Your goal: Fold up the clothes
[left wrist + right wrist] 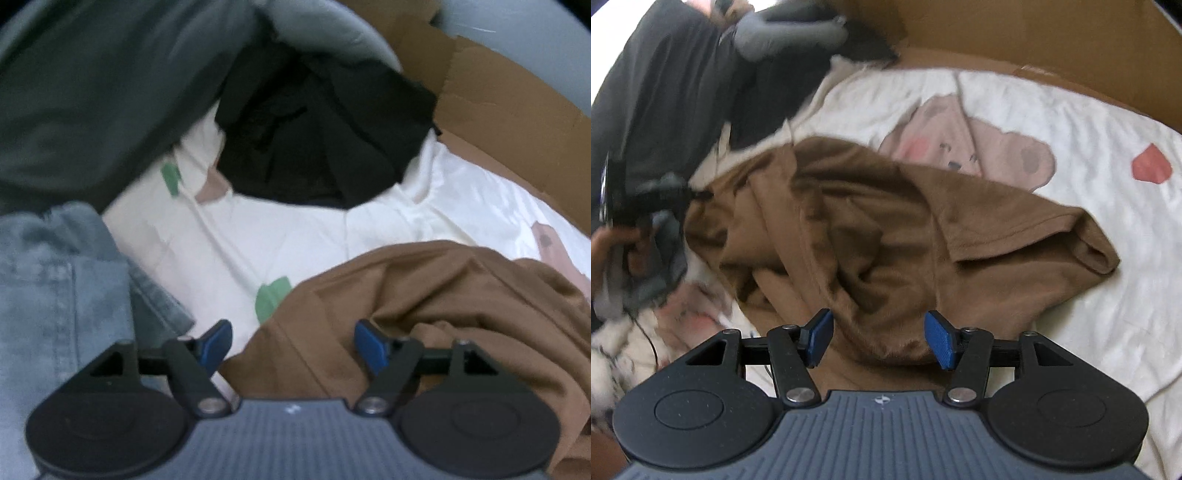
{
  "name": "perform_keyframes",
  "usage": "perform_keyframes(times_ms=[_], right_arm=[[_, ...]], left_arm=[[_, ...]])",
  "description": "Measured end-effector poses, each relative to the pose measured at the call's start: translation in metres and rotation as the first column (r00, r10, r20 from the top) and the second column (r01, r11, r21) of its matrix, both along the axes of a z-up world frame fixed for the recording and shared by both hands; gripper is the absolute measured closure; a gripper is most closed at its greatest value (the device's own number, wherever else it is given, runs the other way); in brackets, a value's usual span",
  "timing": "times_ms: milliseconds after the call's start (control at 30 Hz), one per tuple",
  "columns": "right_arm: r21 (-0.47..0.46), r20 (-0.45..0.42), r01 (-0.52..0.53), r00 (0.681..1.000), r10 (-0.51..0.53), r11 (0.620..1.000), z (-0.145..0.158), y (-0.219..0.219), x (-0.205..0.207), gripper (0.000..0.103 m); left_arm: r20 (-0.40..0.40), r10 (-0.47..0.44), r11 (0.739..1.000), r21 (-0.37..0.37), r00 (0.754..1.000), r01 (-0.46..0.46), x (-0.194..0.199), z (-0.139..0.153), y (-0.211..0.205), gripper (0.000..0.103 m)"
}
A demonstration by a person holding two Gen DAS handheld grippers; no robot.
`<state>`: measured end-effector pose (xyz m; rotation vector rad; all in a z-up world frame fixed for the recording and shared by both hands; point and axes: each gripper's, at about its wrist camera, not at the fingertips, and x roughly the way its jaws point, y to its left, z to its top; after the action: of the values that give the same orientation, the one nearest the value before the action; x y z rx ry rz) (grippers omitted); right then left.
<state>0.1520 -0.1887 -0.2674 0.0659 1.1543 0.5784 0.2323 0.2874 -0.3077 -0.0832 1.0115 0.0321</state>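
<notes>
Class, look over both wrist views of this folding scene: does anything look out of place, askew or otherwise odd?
Yes. The brown shirt lies crumpled on the white printed sheet, bunched at one end, with a sleeve sticking out sideways. A black garment sits in a loose heap further back. Both claws, left and right, are open over the brown cloth, gripping nothing.

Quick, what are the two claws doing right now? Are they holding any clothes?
Left claw: open, holding nothing, over the edge of the brown shirt.
Right claw: open, holding nothing, brown shirt lying between its pads.
</notes>
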Motion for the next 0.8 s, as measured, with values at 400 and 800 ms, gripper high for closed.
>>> perform_keyframes(times_ms=[400,800], right_arm=[[-0.176,0.045,-0.113,0.991,0.122,0.978,-0.015,0.023,0.020,0.093],[-0.181,0.020,0.052,0.999,-0.049,0.982,-0.010,-0.002,0.025,0.030]], left_arm=[[-0.032,0.002,0.980,-0.198,0.999,-0.009,-0.017,0.006,0.013,0.087],[0.064,0.110,0.963,-0.253,0.992,-0.090,-0.061,0.049,0.055,0.089]])
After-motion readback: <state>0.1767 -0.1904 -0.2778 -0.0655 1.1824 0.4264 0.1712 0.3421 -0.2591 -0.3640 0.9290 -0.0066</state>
